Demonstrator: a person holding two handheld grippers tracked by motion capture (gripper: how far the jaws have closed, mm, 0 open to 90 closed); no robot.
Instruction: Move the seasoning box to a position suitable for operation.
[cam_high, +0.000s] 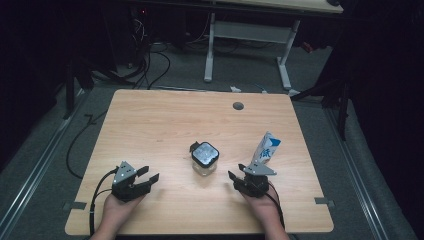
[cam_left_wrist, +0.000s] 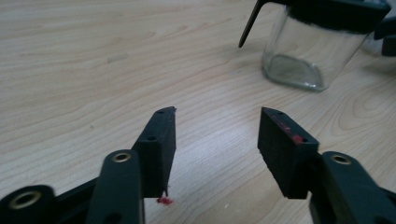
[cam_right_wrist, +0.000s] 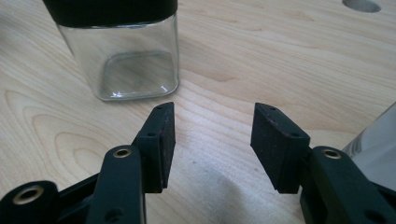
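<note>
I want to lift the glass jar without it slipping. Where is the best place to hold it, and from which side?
Probably grip the glass jar across its flat clear walls, below the black lid, coming level from the side. It stands upright, so opposite walls suit the fingers. The right gripper seems nearest.

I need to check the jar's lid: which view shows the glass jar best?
The high view: the whole glass jar with its dark lid from above. The left gripper view and the right gripper view show its clear lower body, cropped at the lid.
</note>
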